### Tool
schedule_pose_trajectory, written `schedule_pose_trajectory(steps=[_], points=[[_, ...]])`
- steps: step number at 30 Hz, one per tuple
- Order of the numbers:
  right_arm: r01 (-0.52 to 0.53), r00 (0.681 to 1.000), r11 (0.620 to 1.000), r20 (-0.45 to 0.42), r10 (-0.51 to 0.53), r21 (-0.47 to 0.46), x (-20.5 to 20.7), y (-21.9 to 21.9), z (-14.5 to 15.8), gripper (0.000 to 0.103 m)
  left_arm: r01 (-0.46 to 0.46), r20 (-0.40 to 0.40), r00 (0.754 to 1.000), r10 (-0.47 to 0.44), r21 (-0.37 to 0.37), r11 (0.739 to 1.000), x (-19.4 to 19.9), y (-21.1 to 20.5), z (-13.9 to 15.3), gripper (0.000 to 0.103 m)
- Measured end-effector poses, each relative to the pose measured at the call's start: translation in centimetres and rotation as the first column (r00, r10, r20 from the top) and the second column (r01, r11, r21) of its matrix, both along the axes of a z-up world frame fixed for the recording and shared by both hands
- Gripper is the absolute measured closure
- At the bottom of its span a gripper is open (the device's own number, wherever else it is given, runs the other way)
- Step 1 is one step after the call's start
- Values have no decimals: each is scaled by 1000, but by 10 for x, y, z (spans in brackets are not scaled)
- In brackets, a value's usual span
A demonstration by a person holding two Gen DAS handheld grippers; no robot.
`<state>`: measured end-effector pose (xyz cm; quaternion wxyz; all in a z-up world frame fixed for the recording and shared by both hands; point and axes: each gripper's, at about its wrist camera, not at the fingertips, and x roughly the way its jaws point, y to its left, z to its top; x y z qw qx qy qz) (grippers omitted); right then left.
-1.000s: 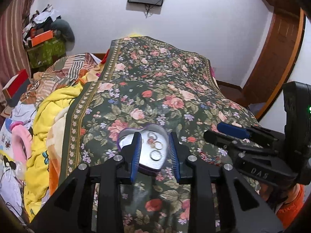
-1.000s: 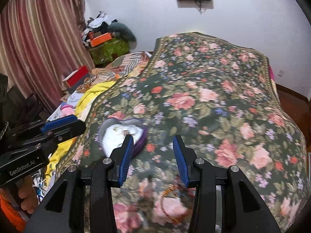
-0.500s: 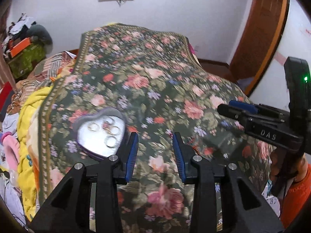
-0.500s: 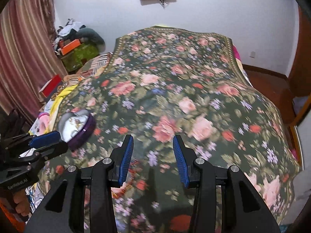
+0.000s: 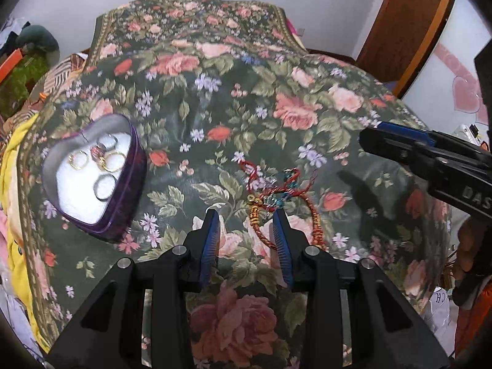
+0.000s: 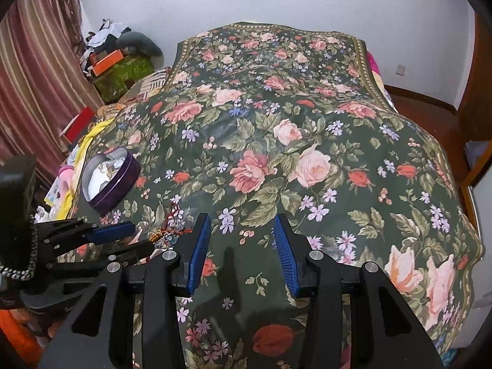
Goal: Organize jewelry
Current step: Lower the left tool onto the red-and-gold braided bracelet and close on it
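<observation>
A purple heart-shaped tin with a white lining holds several rings and lies on the floral bedspread at the left. It also shows in the right wrist view. A red cord bracelet with gold beads and teal threads lies on the spread. My left gripper is open and empty, its tips just short of the bracelet's near end. My right gripper is open and empty over bare spread; in the left wrist view it shows at the right. The bracelet shows partly in the right wrist view.
The floral bedspread covers the bed. Yellow and striped bedding piles up along its left side. Boxes and clutter stand by the curtain. A wooden door frame is at the right.
My left gripper has swung right from over the heart tin to the bracelet, which now lies at its tips. My right gripper has swung right, away from the tin. Both stay open.
</observation>
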<state>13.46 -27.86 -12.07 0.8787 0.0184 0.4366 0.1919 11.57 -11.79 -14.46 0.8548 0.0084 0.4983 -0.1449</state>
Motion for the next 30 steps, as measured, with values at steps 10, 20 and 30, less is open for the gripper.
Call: schedule_pose_trajectory(steps=[10, 20, 30], points=[[-17, 999, 1000, -27, 17, 1, 2, 7, -7, 64, -5, 4, 1000, 5, -19, 1000, 10, 1, -11, 95], [-45, 998, 999, -38, 44, -12, -2, 19, -9, 64, -25, 39, 999, 28, -57, 998, 1, 12, 3, 99], [-87, 994, 996, -63, 85, -25, -5, 38, -15, 64, -65, 113, 991, 75, -87, 994, -14, 38, 34, 99]])
